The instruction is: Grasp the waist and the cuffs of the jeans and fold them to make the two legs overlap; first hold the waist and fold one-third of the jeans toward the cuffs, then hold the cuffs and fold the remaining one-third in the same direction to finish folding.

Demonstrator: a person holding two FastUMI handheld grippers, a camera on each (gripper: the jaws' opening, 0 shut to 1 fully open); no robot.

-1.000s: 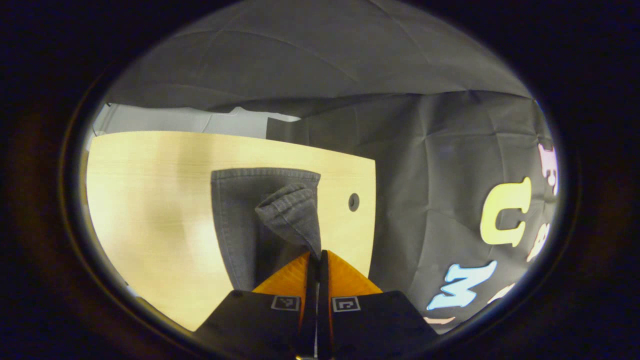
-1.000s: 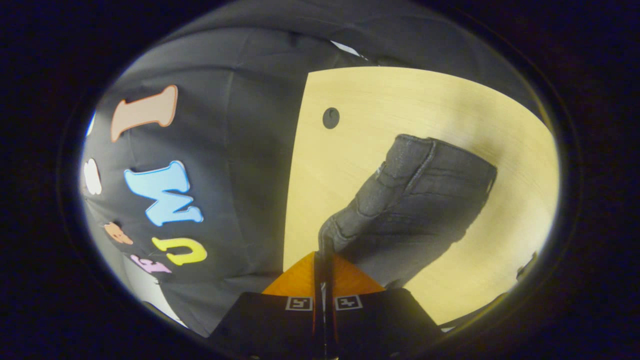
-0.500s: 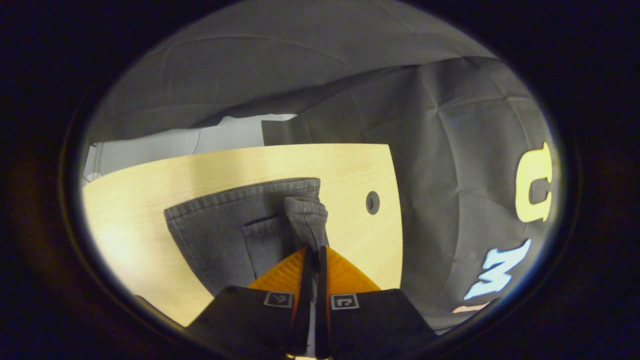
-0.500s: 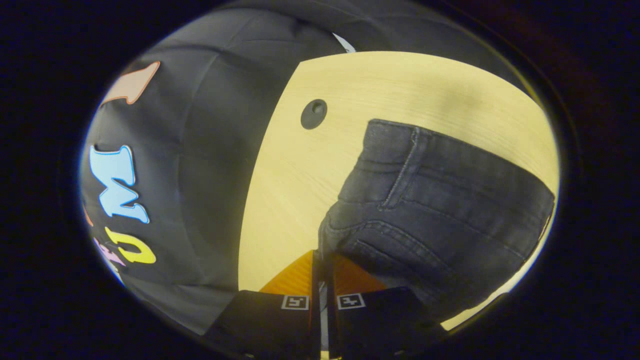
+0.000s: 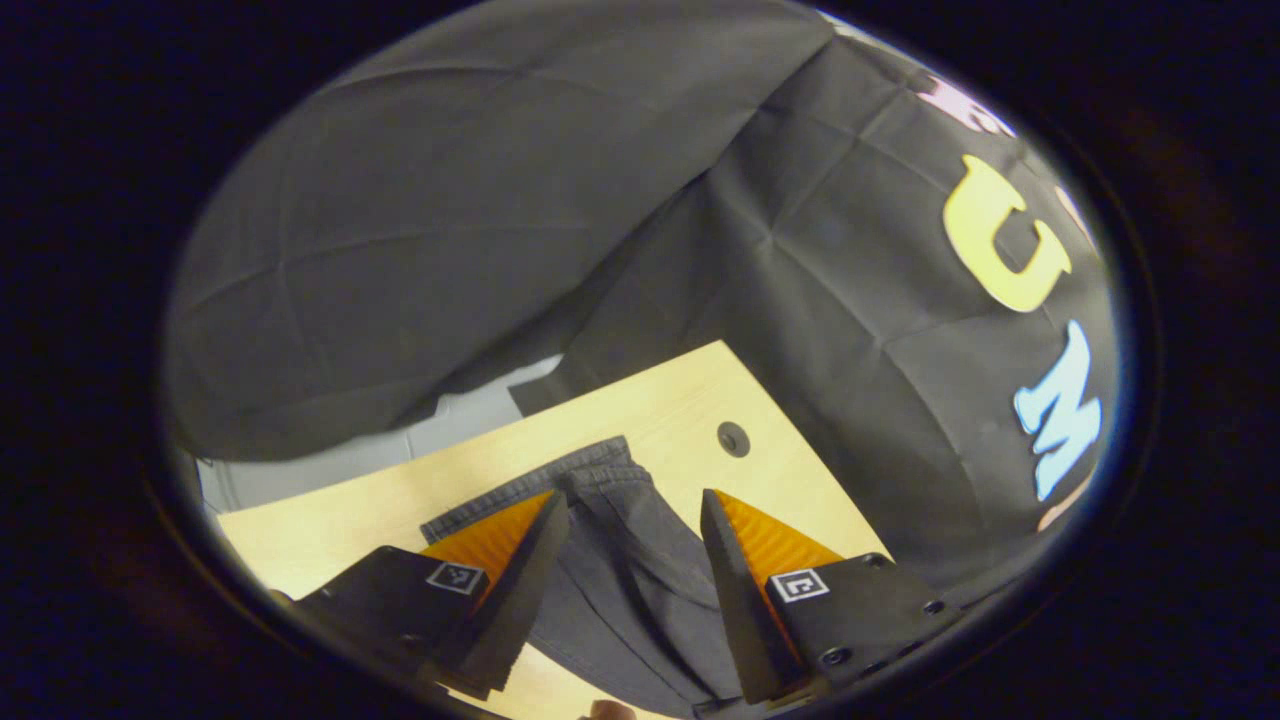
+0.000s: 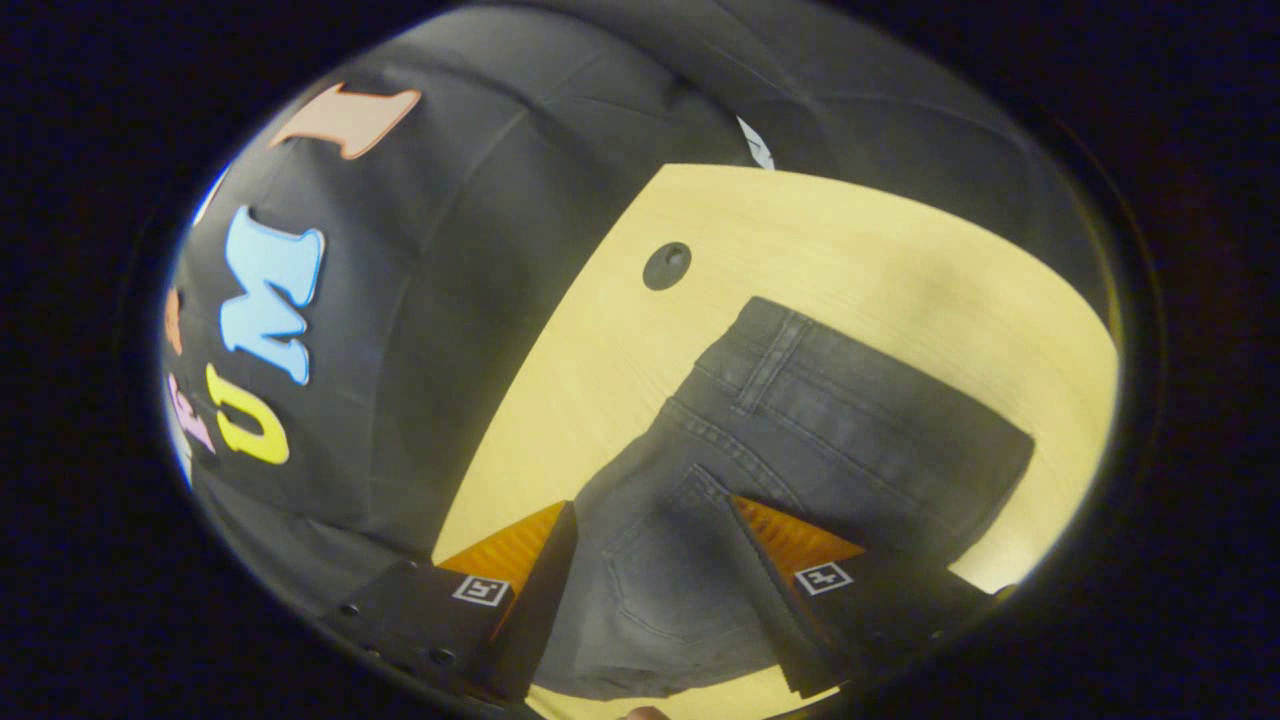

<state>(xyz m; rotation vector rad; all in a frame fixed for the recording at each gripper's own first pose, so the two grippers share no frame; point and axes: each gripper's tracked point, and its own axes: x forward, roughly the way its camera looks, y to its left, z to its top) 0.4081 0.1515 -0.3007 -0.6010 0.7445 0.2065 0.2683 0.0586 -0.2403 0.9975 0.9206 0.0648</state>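
Observation:
Dark grey jeans (image 6: 800, 430) lie flat on the light wooden table (image 6: 900, 260), their two legs one over the other. In the right gripper view the waistband and a back pocket are toward me. My right gripper (image 6: 650, 530) is open just above the pocket area, nothing between its fingers. In the left gripper view the jeans (image 5: 630, 560) run away from me, the hemmed cuffs at the far end. My left gripper (image 5: 630, 510) is open over them, its fingers on either side of the cloth and off it.
A round cable hole (image 6: 666, 266) sits in the table near its edge, beside the jeans; it appears in the left gripper view as the hole (image 5: 733, 439). Black booth cloth hangs close behind that edge. Bare table surface lies beyond the jeans.
Both grippers were shut on the jeans, holding up an edge. Now both have opened and let go, the cloth lies flat, and both views have tilted and pulled back.

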